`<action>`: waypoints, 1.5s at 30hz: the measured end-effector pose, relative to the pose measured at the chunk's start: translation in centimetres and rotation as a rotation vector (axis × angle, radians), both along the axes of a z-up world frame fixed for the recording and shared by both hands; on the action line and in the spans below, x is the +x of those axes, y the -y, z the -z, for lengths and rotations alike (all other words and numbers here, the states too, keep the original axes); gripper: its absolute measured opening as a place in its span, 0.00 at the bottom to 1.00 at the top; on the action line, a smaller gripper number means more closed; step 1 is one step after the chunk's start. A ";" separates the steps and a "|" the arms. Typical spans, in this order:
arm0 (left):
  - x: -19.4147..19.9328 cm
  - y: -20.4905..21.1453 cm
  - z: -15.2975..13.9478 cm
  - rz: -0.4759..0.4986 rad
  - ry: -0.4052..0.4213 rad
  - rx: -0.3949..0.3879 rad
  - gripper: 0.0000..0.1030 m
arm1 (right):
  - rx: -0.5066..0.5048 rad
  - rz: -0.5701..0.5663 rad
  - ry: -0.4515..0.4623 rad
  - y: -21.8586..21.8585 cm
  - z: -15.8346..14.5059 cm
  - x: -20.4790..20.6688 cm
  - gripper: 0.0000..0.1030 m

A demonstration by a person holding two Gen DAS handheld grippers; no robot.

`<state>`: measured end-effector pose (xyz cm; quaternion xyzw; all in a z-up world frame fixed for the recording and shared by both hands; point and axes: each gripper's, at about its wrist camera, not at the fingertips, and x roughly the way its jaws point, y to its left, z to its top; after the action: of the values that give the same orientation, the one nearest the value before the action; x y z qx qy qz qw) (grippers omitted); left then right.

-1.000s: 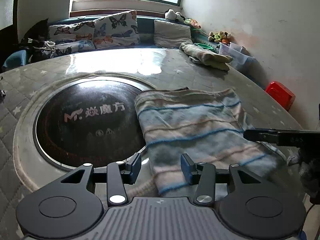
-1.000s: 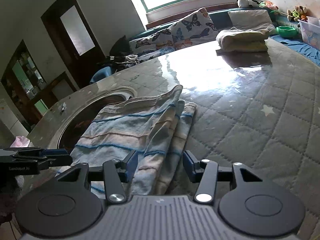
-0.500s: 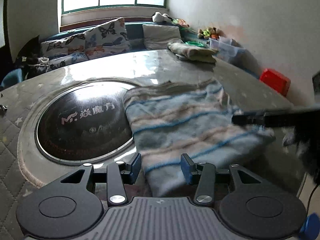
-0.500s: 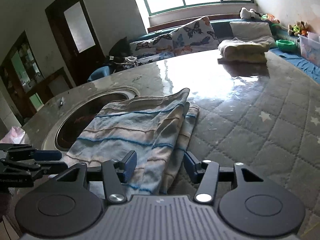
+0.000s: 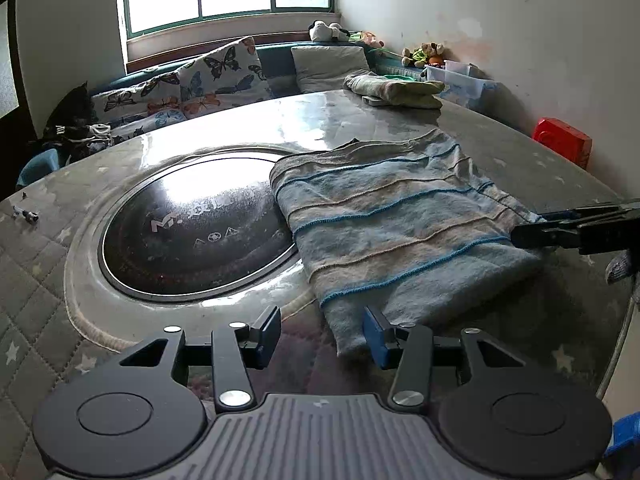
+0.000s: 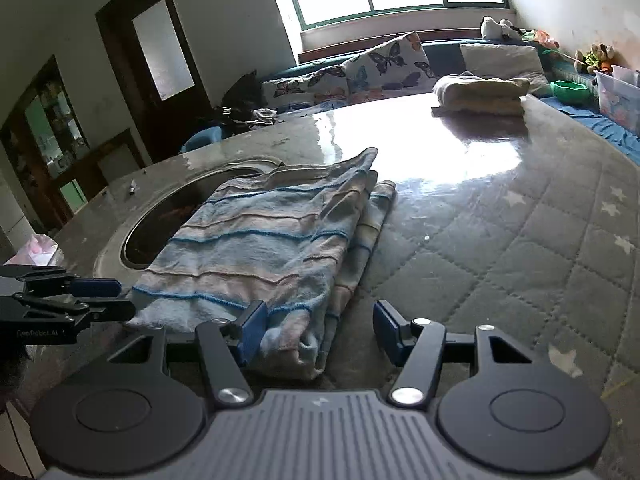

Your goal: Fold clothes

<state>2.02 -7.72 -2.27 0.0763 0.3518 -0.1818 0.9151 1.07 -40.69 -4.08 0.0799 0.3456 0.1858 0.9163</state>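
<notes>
A folded blue-and-beige striped cloth (image 5: 392, 232) lies on the quilted round table (image 5: 48, 280), partly over its dark glass centre disc (image 5: 192, 240). My left gripper (image 5: 322, 334) is open low at the cloth's near corner, whose tip lies loose between the jaws. From the right side, my right gripper (image 5: 560, 228) comes in at the cloth's edge. In the right wrist view its jaws are opening around the right gripper (image 6: 319, 330), with the cloth's (image 6: 260, 248) folded corner between them against the left pad (image 6: 252, 328). At the left edge of that view the left gripper (image 6: 100, 300) sits beside the cloth.
A second folded pile (image 5: 396, 92) rests at the table's far edge. Past the table to the right are a red box (image 5: 562, 142) and a plastic bin (image 5: 460, 80). Butterfly cushions (image 5: 216, 76) line a bench under the window. A small dark object (image 5: 26, 213) lies far left.
Both grippers have slid back toward the cloth's near end, so less fabric lies under them. The right jaws have spread wider. The left view has rolled a little.
</notes>
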 end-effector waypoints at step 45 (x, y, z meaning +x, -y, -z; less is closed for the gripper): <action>9.6 -0.2 0.1 -0.077 -0.208 -0.227 0.35 | 0.206 0.067 -0.092 0.1 0.8 7.3 0.20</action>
<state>11.63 -7.57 -2.41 -0.0604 0.4246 -0.1920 0.8827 8.36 -40.78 -4.92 0.1937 0.3636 0.1857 0.8921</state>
